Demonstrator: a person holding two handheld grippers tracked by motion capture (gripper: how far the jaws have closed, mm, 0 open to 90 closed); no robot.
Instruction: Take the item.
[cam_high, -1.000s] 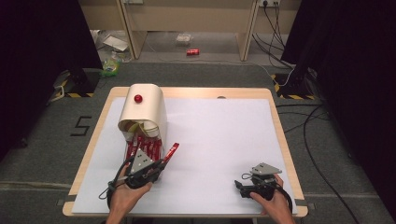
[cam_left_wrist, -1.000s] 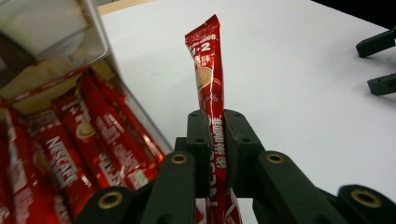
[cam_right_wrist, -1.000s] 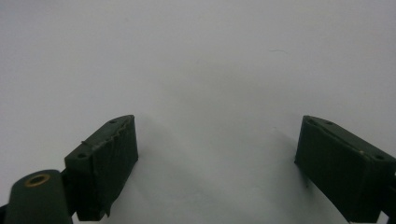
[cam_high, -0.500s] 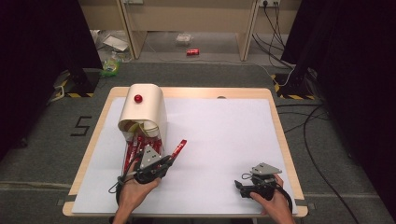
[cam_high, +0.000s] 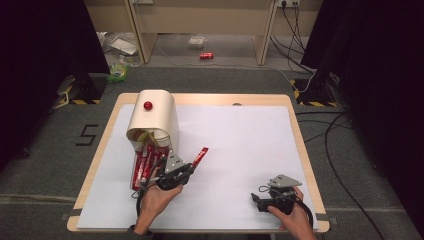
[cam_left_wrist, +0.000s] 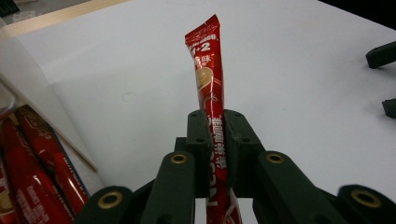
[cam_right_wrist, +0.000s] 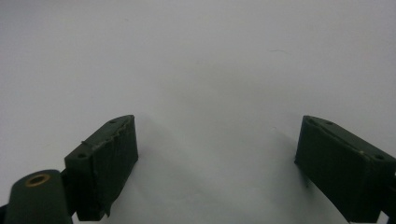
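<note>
At the table's (cam_high: 235, 100) 10 o'clock area stands a cream dispenser box (cam_high: 152, 117) with a red knob (cam_high: 148, 105). Its open mouth faces 6 o'clock, and a pile of red sachets (cam_high: 144, 162) lies spilled from it on the white sheet.

Just beside that pile, toward 3 o'clock, is the left gripper (cam_high: 187, 169). Its jaws are clamped tight on one red sachet (cam_left_wrist: 209, 88), gripping the lower part. The free end of the sachet projects beyond the jaws toward 1 o'clock, apart from the pile.

At the table's 5 o'clock corner, the right gripper (cam_high: 261, 201) rests on the sheet. Its jaws stand wide apart and hold nothing.

Status, as judged: one sachet is picked and separated from the pile. Remaining: place it down, probably on the bare sheet toward 3 o'clock. Several sachets remain at the box mouth, untouched.
</note>
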